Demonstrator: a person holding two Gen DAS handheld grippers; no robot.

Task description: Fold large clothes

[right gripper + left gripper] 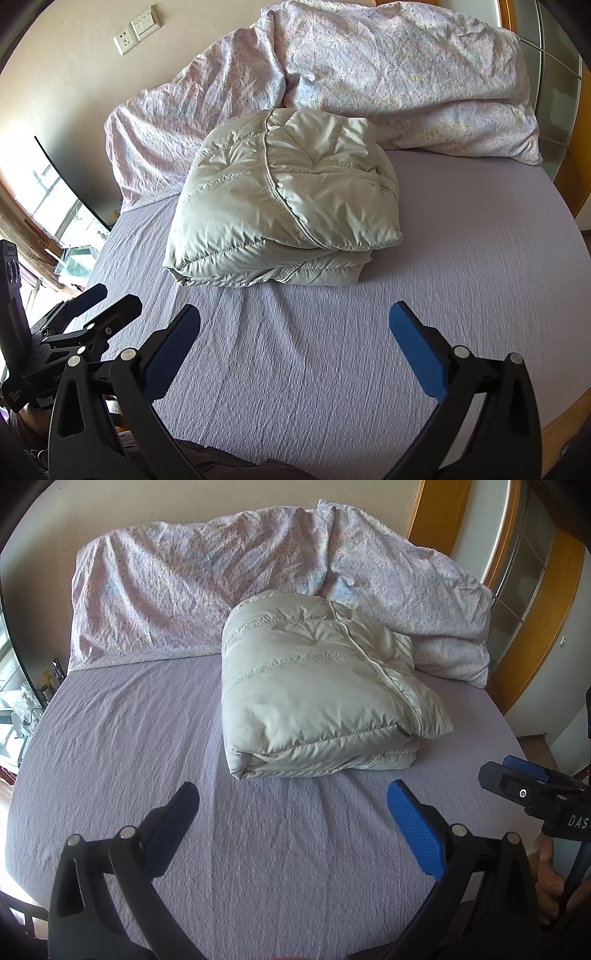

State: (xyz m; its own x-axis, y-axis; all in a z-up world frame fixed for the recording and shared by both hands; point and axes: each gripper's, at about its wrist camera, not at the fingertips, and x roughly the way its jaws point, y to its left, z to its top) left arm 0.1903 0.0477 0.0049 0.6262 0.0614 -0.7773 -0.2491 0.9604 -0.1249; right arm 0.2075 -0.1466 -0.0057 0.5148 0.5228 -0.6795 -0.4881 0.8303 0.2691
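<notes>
A pale grey-green puffer jacket point(317, 686) lies folded into a thick square bundle on the lilac bed sheet point(129, 746); it also shows in the right wrist view point(284, 206). My left gripper point(293, 794) is open and empty, held above the sheet just in front of the bundle. My right gripper point(295, 317) is open and empty, also in front of the bundle. The right gripper shows at the right edge of the left wrist view point(532, 786); the left gripper shows at the left of the right wrist view point(99, 302).
A crumpled floral duvet point(221, 576) is heaped along the head of the bed behind the jacket, also in the right wrist view point(388, 74). A wooden-framed glass door point(524, 565) stands to the right. A window point(48, 206) and wall sockets point(136, 29) are to the left.
</notes>
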